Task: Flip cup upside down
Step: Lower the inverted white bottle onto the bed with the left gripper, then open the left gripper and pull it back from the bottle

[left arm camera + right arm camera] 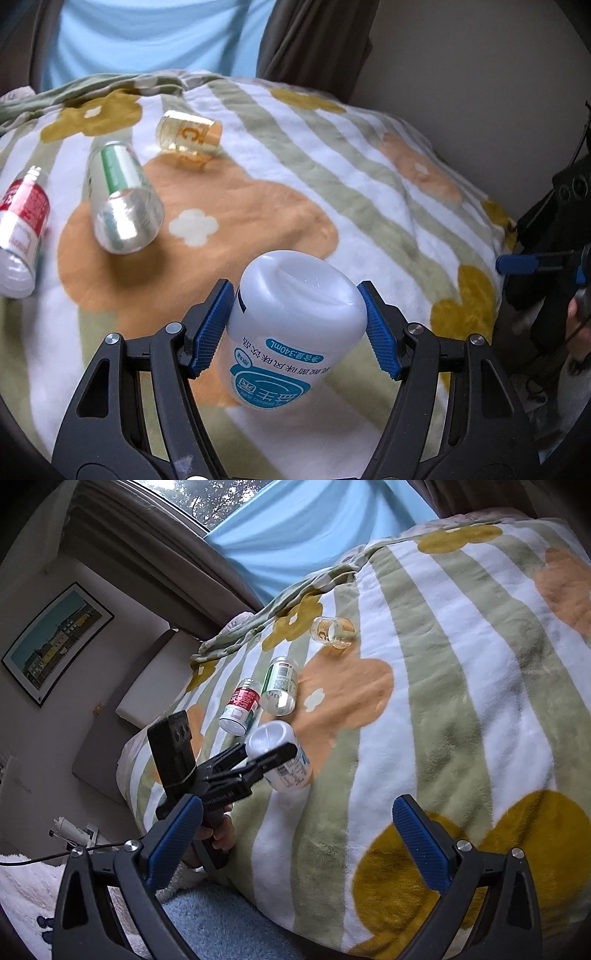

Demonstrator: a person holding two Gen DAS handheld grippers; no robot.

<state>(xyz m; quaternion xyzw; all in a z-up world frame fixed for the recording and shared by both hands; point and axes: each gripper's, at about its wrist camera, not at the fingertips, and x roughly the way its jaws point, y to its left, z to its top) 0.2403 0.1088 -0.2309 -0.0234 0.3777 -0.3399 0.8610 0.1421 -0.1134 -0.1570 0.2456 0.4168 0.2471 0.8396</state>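
A white plastic cup (295,317) with a blue label sits between the blue pads of my left gripper (295,291), which is shut on its sides. Its closed base points up and away from me, and the label print reads inverted. It hangs tilted just above the flowered blanket (369,177). In the right wrist view the same cup (267,738) shows in the left gripper (266,757) near the blanket's left edge. My right gripper (297,805) stands open over the blanket's near edge with nothing between its fingers.
On the blanket (461,664) stand a green-labelled clear cup (122,199), a red-labelled one (22,221) and a small yellowish one (188,138), all beyond the held cup. A hand (218,838) grips the left handle. A blue curtain and wall lie behind.
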